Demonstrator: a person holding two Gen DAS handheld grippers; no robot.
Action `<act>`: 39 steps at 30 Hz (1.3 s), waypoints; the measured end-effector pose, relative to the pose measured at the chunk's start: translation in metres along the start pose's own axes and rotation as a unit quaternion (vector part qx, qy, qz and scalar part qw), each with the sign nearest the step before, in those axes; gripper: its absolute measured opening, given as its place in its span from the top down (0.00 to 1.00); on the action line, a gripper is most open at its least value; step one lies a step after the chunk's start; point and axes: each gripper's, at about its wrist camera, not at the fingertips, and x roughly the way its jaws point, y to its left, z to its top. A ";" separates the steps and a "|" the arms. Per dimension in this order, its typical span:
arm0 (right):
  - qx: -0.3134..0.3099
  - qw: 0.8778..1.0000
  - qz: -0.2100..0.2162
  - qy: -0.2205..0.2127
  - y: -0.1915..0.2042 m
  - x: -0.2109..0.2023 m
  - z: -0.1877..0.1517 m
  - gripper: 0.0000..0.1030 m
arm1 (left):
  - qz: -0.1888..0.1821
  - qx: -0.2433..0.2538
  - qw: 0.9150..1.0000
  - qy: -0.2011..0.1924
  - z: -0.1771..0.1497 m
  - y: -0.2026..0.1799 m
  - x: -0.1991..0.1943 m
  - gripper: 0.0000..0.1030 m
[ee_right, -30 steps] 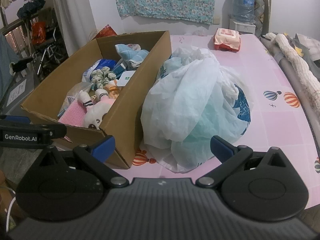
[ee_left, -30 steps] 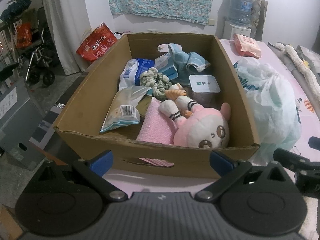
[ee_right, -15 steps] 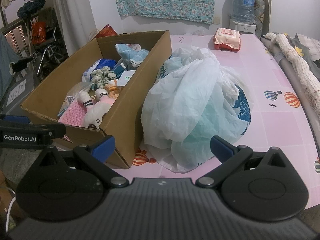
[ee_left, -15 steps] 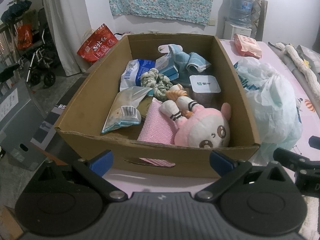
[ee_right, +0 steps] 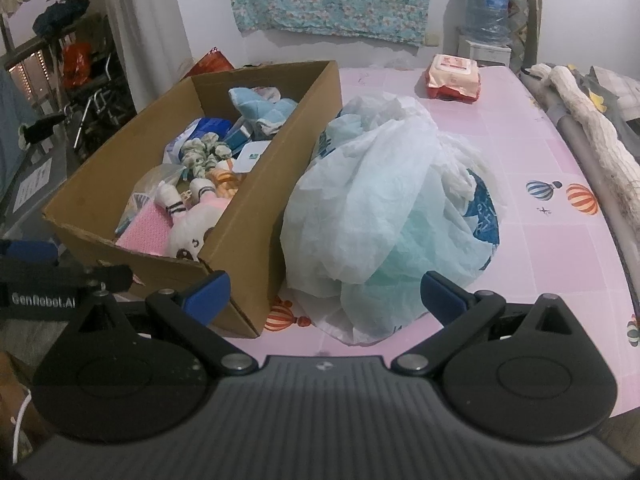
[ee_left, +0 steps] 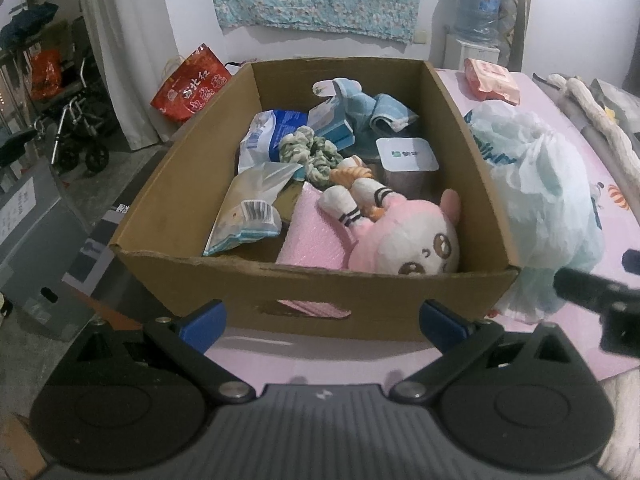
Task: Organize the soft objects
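A cardboard box (ee_left: 312, 300) (ee_right: 264, 216) stands on the pink table. Inside lie a pink and white plush doll (ee_left: 404, 240) (ee_right: 192, 232), a green scrunchie (ee_left: 308, 152), a blue towel (ee_left: 376, 108), a pink bubble mailer (ee_left: 312, 236), foil and blue packets (ee_left: 248, 212) and a white-lidded tub (ee_left: 406, 156). A crumpled white plastic bag (ee_right: 392, 216) (ee_left: 548, 204) sits right of the box. My left gripper (ee_left: 322, 316) is open and empty before the box's near wall. My right gripper (ee_right: 324, 288) is open and empty before the bag.
A pack of wet wipes (ee_right: 454, 76) lies at the table's far end. A rolled cloth (ee_right: 592, 132) runs along the right edge. A red bag (ee_left: 190, 88) and a stroller (ee_left: 76, 120) stand on the floor at left.
Both views have shifted very slightly closer. Nothing was taken hold of or let go.
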 end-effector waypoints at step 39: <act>-0.024 0.999 0.008 0.021 0.020 0.007 0.005 0.01 | -0.005 -0.002 1.000 0.020 -0.004 0.014 0.011 0.00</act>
